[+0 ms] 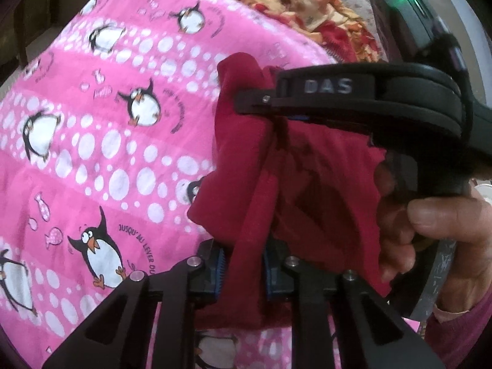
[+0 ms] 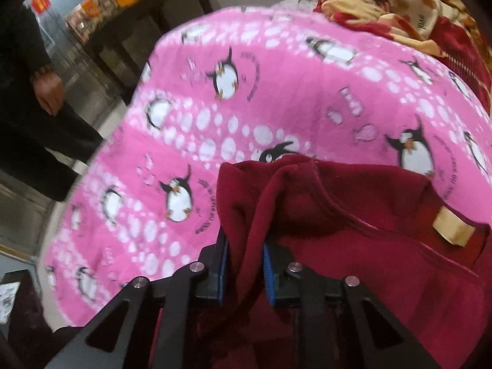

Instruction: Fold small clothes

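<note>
A dark red fleece garment (image 1: 295, 184) hangs bunched between both grippers above a pink penguin-print blanket (image 1: 101, 141). My left gripper (image 1: 244, 272) is shut on a fold of the garment. My right gripper (image 1: 255, 101) shows in the left wrist view, side-on, shut on the garment's upper edge, with the hand (image 1: 430, 233) holding it. In the right wrist view my right gripper (image 2: 244, 273) is shut on the garment (image 2: 353, 233), which spreads right with a tan label (image 2: 453, 229) showing, over the blanket (image 2: 276, 98).
A crumpled red and cream floral cloth (image 1: 310, 9) lies at the blanket's far edge, also in the right wrist view (image 2: 409, 6). A person in dark clothes (image 2: 33, 117) stands at the left beside a dark table (image 2: 135, 30).
</note>
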`<state>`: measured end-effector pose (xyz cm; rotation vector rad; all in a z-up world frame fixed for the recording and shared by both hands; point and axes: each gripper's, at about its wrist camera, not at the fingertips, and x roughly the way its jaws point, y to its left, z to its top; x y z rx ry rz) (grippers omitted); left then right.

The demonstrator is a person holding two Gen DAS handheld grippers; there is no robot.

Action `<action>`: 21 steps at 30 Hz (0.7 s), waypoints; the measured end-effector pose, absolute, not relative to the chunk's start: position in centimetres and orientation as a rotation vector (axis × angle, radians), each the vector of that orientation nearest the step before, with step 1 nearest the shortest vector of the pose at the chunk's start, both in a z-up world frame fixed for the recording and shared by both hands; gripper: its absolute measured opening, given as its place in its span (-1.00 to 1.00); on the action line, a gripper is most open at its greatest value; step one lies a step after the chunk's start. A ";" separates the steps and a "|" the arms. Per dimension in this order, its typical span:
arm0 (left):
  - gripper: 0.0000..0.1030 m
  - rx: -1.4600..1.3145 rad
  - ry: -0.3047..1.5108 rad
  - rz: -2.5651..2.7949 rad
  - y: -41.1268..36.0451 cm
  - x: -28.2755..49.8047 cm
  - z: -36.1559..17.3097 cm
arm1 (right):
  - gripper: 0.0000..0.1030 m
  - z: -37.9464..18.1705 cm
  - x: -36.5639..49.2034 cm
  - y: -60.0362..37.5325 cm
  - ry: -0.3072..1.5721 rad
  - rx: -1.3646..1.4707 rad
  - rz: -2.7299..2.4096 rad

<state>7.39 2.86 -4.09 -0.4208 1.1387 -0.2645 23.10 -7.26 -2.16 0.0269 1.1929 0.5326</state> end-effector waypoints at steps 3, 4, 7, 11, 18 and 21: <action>-0.66 -0.393 1.121 -0.274 2.1 7.2 -2.5 | -0.60 -0.7 22.7 -8.8 1.172 0.071 0.538; -0.66 -0.380 1.116 -0.275 1.7 7.1 -2.1 | -0.60 0.0 22.5 -9.4 1.161 0.082 0.538; -0.66 -0.350 1.104 -0.285 0.2 6.6 -0.6 | -0.60 1.5 21.9 -10.3 1.136 0.092 0.534; -0.66 -0.307 1.088 -0.303 -2.0 6.1 1.2 | -0.60 3.2 20.9 -12.6 1.105 0.135 0.527; -0.66 -0.234 1.065 -0.358 -6.1 6.5 3.3 | -0.62 5.6 19.4 -18.1 1.056 0.200 0.505; -0.66 -0.193 1.058 -0.404 -9.0 6.3 4.3 | -0.63 6.6 18.6 -21.3 1.026 0.221 0.483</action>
